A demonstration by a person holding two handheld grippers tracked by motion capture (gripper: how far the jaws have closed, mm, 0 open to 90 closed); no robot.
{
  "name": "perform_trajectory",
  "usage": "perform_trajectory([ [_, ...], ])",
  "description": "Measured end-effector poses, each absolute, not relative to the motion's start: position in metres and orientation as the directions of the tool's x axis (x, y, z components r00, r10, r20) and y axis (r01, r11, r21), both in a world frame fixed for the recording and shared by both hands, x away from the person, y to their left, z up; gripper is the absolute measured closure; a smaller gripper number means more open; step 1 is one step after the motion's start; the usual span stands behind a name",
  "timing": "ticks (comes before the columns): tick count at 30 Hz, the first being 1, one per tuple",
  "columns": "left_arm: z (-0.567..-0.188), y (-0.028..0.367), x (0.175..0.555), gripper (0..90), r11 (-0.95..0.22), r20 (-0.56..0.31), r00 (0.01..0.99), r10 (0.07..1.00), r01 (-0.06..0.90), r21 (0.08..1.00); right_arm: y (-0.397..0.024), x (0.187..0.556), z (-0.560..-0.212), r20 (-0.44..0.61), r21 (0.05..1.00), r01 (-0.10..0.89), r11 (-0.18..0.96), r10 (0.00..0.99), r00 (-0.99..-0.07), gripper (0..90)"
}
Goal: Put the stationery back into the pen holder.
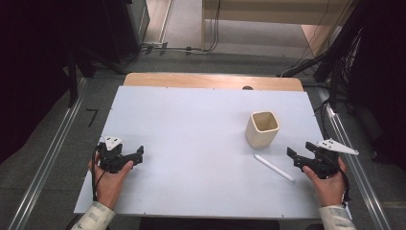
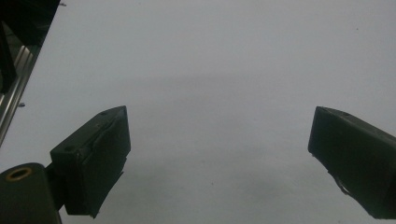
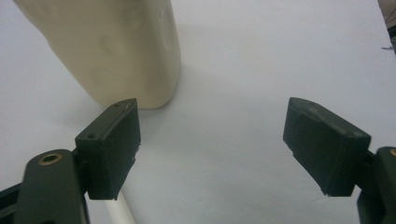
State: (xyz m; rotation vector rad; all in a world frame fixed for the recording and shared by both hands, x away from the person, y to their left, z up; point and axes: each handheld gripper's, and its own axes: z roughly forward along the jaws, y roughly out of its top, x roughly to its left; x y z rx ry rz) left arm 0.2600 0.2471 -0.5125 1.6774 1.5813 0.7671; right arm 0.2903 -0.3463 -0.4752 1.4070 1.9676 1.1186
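- Both forearms in pale patterned sleeves come in at the bottom edge of the high view, each hand gripping a black two-jaw tool.
- Person's left hand [image 1: 109,179] holds the left gripper [image 1: 140,155] near the left edge of the white rectangular surface [image 1: 191,143]; its fingers [image 2: 95,161] stand wide apart with nothing between them, bare white sheet ahead of them in the left gripper view.
- Person's right hand [image 1: 328,184] holds the right gripper [image 1: 293,158] near the right edge; its fingers [image 3: 112,144] are also spread wide and grip nothing.
- Each gripper carries a grey three-cornered plate on top and trails a dark cable.
- No brand, label or readable writing can be made out on any object.
- Cream square-mouthed ceramic cup [image 1: 263,128] stands upright and empty on the right half of the surface, beyond the right gripper; in the right gripper view its wall [image 3: 116,46] rises just past the left finger.
- White slim pen-like stick [image 1: 274,167] lies flat between the cup and the right gripper, apart from the cup; its end shows under the left finger in the right gripper view [image 3: 119,210].
- Light wooden tabletop [image 1: 213,80] shows as a strip beyond the far edge of the white sheet.
- Metal floor rails [image 1: 43,163] run along both sides, with black stands and cables on the grey floor behind.
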Motion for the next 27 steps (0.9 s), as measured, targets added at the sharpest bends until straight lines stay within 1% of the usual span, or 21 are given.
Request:
perform_trajectory([
  [4, -0.512, 0.247, 0.260, 6.5, -0.013, -0.043, 0.082, 0.996, 0.580, 0.814, -0.350, 0.286, -0.478, 0.089, 0.820, 0.558, 0.129, 0.934, -0.346, 17.6],
  [9, -0.512, 0.247, 0.259, 6.5, -0.014, -0.042, 0.082, 0.996, 0.580, 0.815, -0.350, 0.280, -0.480, 0.089, 0.820, 0.557, 0.132, 0.932, -0.352, 18.0],
  [17, -0.512, 0.247, 0.259, 6.5, -0.014, -0.042, 0.083, 0.996, 0.580, 0.815, -0.345, 0.273, -0.485, 0.093, 0.816, 0.557, 0.158, 0.914, -0.395, 20.8],
  [21, -0.512, 0.247, 0.259, 6.5, -0.014, -0.043, 0.084, 0.996, 0.580, 0.814, -0.339, 0.271, -0.488, 0.096, 0.800, 0.572, 0.182, 0.902, -0.421, 25.1],
  [27, -0.512, 0.247, 0.259, 6.5, -0.012, -0.045, 0.084, 0.995, 0.578, 0.816, -0.334, 0.271, -0.491, 0.092, 0.789, 0.577, 0.210, 0.889, -0.449, 27.8],
])
